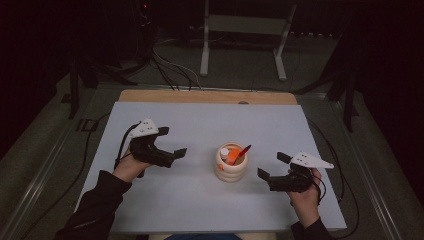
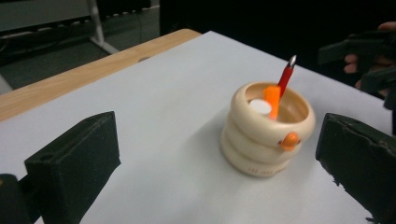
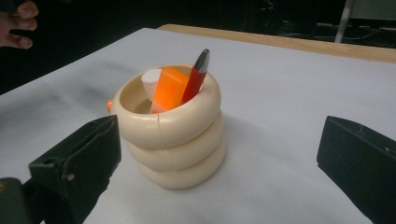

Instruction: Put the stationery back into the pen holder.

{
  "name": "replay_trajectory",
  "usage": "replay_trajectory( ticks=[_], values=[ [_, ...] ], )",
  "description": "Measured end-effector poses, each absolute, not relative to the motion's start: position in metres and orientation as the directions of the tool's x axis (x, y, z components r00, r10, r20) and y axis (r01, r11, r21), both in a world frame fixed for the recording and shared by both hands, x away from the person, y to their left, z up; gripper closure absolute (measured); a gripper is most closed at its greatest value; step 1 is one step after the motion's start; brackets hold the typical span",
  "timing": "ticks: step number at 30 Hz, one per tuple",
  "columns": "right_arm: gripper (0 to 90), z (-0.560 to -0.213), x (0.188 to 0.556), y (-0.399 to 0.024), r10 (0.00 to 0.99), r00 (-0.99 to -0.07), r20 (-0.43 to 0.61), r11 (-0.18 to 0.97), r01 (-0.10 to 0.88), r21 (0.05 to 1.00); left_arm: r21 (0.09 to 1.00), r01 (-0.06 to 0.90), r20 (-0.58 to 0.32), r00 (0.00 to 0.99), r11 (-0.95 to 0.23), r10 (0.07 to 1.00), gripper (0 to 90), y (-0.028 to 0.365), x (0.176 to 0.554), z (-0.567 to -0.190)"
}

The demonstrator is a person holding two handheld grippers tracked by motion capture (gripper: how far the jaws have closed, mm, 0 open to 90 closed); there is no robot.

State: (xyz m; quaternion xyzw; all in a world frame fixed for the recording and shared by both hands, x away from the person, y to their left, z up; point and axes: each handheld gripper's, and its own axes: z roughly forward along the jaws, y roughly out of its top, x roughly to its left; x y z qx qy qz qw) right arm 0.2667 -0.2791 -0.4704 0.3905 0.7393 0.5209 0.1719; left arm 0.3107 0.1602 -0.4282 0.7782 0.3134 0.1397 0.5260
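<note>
A cream ringed pen holder [image 1: 230, 169] [image 2: 266, 140] [image 3: 173, 135] stands upright near the middle of the white mat. Inside it lean a red pen [image 1: 243, 151] [image 2: 286, 74] [image 3: 195, 77], an orange marker [image 2: 272, 99] [image 3: 169, 88] and a white-capped item [image 2: 259, 107] [image 3: 151, 82]. A small orange knob [image 2: 289, 140] sticks out of its side. My left gripper [image 1: 171, 144] [image 2: 219, 172] is open to the left of the holder, with nothing between its jaws. My right gripper [image 1: 272, 166] [image 3: 219, 168] is open to the holder's right, also holding nothing.
The white mat [image 1: 200, 130] covers a wooden table [image 1: 207, 96] whose bare strip shows at the far edge. Beyond stand a white metal frame [image 1: 244, 35] and floor cables [image 1: 170, 70]. Black cables trail off both sides of the mat.
</note>
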Motion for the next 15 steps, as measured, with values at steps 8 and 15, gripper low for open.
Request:
replay_trajectory(
  ticks=[8, 15],
  values=[
    [0.0, -0.472, 0.266, -0.28, 0.756, -0.637, 0.149, 0.157, 0.398, 0.904, 0.902, 0.358, -0.116, 0.74, -0.241, 0.663, 0.3, 0.18, 0.3, -0.441],
    [0.0, -0.474, 0.266, -0.282, 0.759, -0.633, 0.149, 0.157, 0.401, 0.902, 0.894, 0.379, -0.126, 0.723, -0.238, 0.679, 0.3, 0.191, 0.292, -0.455]
  ],
)
